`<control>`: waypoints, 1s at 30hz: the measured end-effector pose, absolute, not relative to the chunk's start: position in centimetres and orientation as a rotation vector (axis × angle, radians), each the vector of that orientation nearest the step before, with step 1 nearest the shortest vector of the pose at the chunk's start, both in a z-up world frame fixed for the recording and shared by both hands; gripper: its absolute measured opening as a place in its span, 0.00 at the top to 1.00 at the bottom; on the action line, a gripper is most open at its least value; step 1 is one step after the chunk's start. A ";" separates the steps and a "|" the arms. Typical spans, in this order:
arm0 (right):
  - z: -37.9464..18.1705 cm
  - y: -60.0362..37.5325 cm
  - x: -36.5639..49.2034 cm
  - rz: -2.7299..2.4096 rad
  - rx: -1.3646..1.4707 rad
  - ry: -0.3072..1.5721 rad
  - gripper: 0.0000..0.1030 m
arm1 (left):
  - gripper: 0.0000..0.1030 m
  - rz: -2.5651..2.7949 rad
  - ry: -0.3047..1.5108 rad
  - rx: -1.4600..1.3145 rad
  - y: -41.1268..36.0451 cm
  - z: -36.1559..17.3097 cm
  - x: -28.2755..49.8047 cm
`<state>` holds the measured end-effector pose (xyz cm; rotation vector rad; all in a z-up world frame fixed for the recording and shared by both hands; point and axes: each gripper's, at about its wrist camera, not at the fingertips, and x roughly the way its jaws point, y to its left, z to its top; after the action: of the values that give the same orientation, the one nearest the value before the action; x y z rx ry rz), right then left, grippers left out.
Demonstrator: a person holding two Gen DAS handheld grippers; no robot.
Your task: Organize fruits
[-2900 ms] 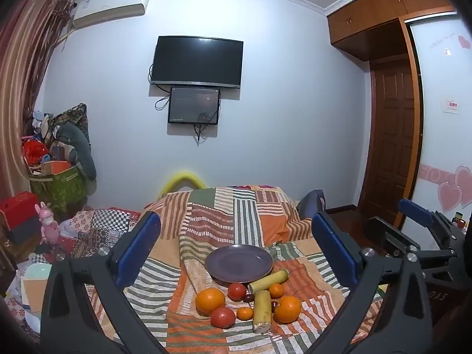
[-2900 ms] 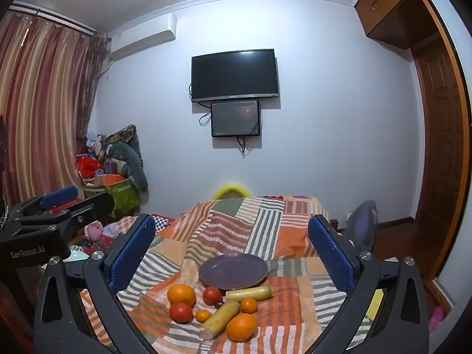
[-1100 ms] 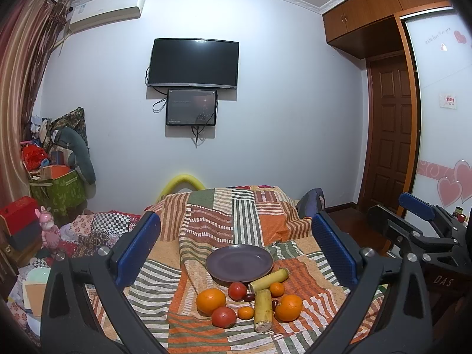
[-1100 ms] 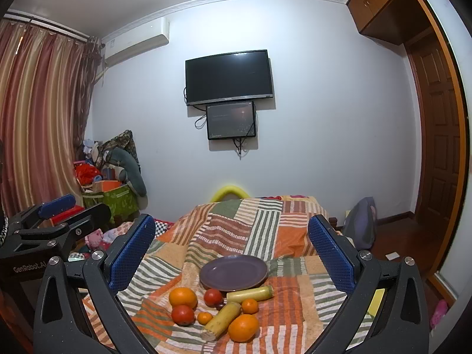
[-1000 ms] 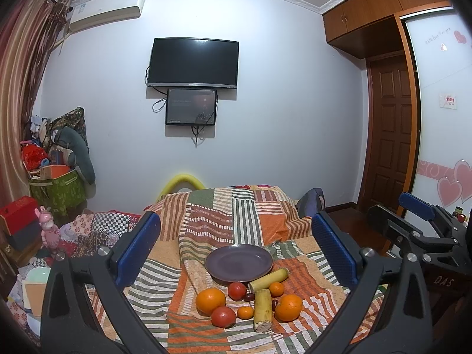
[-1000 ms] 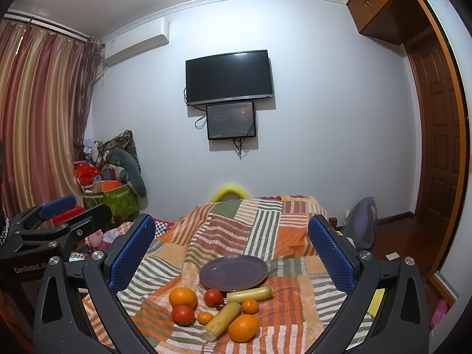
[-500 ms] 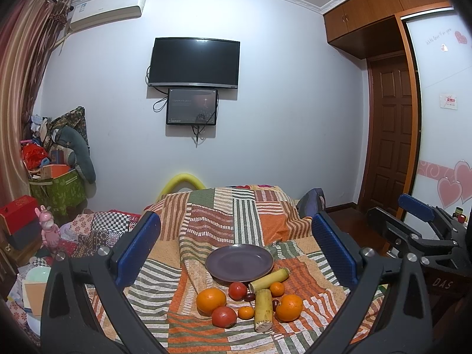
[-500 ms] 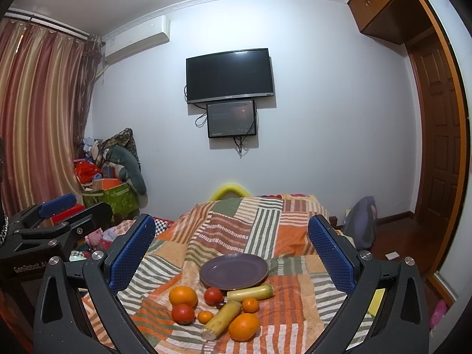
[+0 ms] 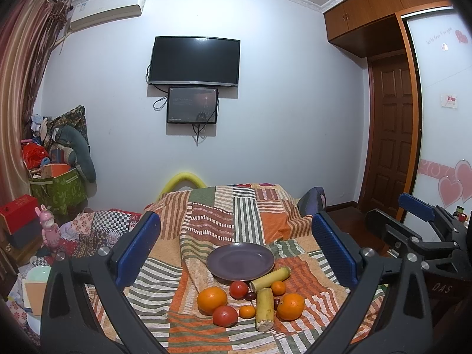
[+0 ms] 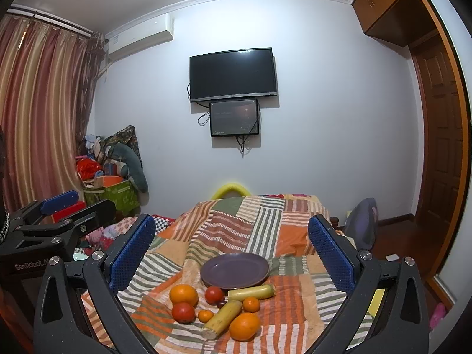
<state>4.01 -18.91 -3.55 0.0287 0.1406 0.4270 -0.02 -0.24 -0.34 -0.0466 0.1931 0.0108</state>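
Nothing had shifted since a second earlier | left gripper [image 9: 236,244] and right gripper [image 10: 231,243] both gaped, empty — hovering short of the pile | fruits [image 9: 250,299] lay ahead between their fingers, just before the bare plate [image 9: 240,261] | sorting unstarted.

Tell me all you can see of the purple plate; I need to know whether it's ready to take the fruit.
The purple plate is round and shallow with a low raised rim, smooth and slightly glossy, perhaps ceramic. It lies flat and upright on the striped patchwork cloth, behind the cluster of fruit. Nothing lies in it. A red tomato and a yellow-green stalk piece sit at its near rim; whether they touch it is unclear. Neither gripper is near it.
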 end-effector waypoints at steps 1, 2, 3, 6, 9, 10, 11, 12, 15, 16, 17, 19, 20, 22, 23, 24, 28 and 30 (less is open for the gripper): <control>-3.6 -18.9 4.1 0.425 0.029 0.144 0.00 | 0.00 0.011 0.196 -0.046 -0.2 -0.4 0.0; -3.6 -19.0 4.2 0.424 0.030 0.148 0.00 | 0.00 0.011 0.200 -0.046 -0.1 -0.5 0.1; -3.7 -19.0 4.3 0.424 0.031 0.152 0.00 | 0.00 0.011 0.203 -0.045 0.0 -0.7 0.2; -4.0 -19.2 4.7 0.421 0.031 0.165 0.00 | 0.00 0.013 0.215 -0.046 0.3 -1.1 0.4; -4.5 -19.3 5.3 0.412 0.027 0.192 0.00 | 0.00 0.018 0.229 -0.046 0.6 -1.5 1.0; -4.7 -19.3 5.4 0.414 0.024 0.200 0.00 | 0.00 0.020 0.235 -0.045 0.7 -1.7 1.2; -4.9 -19.3 5.7 0.414 0.017 0.211 0.00 | 0.00 0.021 0.241 -0.044 0.8 -1.9 1.4; -5.2 -19.4 6.0 0.403 0.010 0.222 0.00 | 0.02 0.023 0.252 -0.041 0.9 -2.1 1.6; -6.0 -19.5 6.7 0.400 -0.006 0.258 0.06 | 0.12 0.032 0.290 -0.031 1.2 -2.9 2.5; -6.3 -19.6 7.1 0.400 -0.012 0.277 0.11 | 0.15 0.032 0.307 -0.029 1.4 -3.2 2.9; -6.7 -19.6 7.4 0.400 -0.019 0.299 0.14 | 0.16 0.032 0.325 -0.027 1.6 -3.6 3.4; -7.4 -19.7 8.1 0.401 -0.027 0.336 0.28 | 0.19 0.030 0.361 -0.026 1.9 -4.4 4.2; -8.0 -19.8 8.6 0.406 -0.033 0.365 0.31 | 0.22 0.026 0.379 -0.024 2.1 -4.8 4.6; -8.7 -19.9 9.3 0.424 -0.040 0.407 0.41 | 0.27 0.018 0.423 -0.021 2.3 -6.0 5.6; -9.2 -19.9 9.6 0.431 -0.044 0.431 0.44 | 0.31 0.014 0.452 -0.020 2.5 -6.7 6.2; -9.5 -19.9 9.8 0.434 -0.049 0.449 0.46 | 0.33 0.010 0.479 -0.020 2.7 -7.3 6.7; -11.4 -20.0 10.9 0.460 -0.058 0.532 0.47 | 0.39 -0.011 0.574 -0.032 3.2 -10.0 8.6; -12.5 -19.9 11.7 0.480 -0.054 0.583 0.47 | 0.39 -0.018 0.623 -0.036 3.4 -11.4 9.4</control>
<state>11.65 -19.94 -12.45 -0.0540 0.5829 0.4798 9.44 3.45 -11.37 -0.0361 0.6234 -0.0180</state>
